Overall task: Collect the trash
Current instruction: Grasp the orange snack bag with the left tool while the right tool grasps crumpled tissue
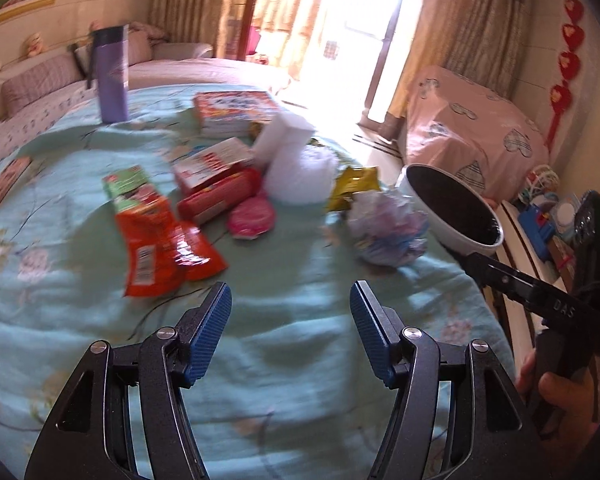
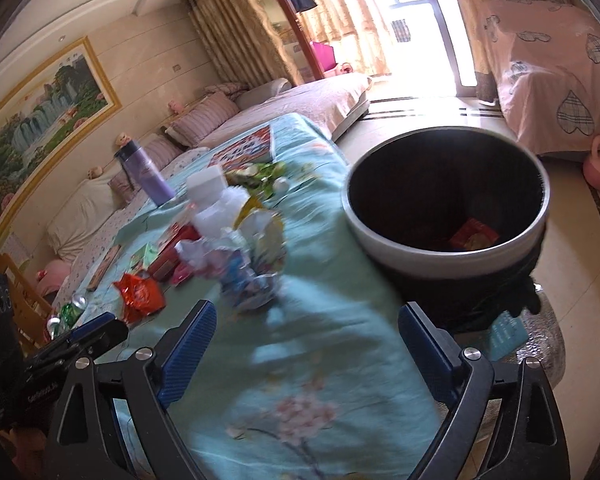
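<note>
Trash lies on a table under a light green cloth (image 1: 280,320): an orange-red wrapper (image 1: 160,248), a crumpled pale wrapper (image 1: 388,228), a yellow wrapper (image 1: 354,186), a pink packet (image 1: 252,216) and a red packet (image 1: 216,196). A white-rimmed dark bin (image 2: 448,208) stands at the table's right edge with a red wrapper (image 2: 474,236) inside. My left gripper (image 1: 290,308) is open and empty, short of the orange-red wrapper. My right gripper (image 2: 306,332) is open and empty, just short of the crumpled wrapper (image 2: 244,276). The bin also shows in the left wrist view (image 1: 456,208).
A purple bottle (image 1: 112,76), a stack of boxes (image 1: 236,110), a white block (image 1: 284,140) and a white puff (image 1: 300,176) stand farther back on the table. A sofa (image 2: 260,112) lies beyond. A pink-covered piece of furniture (image 1: 476,132) stands to the right.
</note>
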`<state>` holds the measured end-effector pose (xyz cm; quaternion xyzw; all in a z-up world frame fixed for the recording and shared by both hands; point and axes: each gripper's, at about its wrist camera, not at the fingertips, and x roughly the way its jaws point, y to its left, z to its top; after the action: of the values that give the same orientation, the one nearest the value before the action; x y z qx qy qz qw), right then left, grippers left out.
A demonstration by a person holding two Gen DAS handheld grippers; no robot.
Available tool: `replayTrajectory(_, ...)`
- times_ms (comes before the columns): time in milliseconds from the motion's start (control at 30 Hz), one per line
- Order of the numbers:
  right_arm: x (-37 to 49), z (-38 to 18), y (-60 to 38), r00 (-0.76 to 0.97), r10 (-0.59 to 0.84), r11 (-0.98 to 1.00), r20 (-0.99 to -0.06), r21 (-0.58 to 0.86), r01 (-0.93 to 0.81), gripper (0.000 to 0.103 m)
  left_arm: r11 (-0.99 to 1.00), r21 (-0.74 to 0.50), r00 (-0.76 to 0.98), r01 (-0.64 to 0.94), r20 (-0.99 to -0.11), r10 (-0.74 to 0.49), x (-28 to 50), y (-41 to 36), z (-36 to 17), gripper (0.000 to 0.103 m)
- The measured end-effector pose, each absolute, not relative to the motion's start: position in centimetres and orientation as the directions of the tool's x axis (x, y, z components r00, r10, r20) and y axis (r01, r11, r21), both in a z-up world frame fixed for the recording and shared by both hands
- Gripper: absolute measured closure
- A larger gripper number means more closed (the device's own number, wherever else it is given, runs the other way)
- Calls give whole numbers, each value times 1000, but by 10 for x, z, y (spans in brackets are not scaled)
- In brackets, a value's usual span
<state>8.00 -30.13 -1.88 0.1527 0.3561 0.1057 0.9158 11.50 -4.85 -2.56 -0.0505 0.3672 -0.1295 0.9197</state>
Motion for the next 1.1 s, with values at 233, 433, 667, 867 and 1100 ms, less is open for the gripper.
replayTrajectory(233,85,-23,-264,705,324,937,-631,317,-148,9,973,-203,702,111,-677,-221,115,-12,-32,40)
replayTrajectory(433,93,-23,-249,707,316,943,-633,288,-164,9,975,-215,686,64,-700,-199,125,5,-38,40)
replayTrajectory(667,107,-20,-242,722,298,950,-625,270,-158,9,976,-217,679,-9,-718,-153,146,16,-37,40)
replayTrajectory(867,123,-21,-241,734,283,953,-618,269,-141,11,979,-205,660,-19,-738,-142,173,17,-46,40)
replayTrajectory(1100,129,-34,-244,698,289,951,-655,281,-130,81,975,-222,633,23,-752,-187,175,16,-58,78)
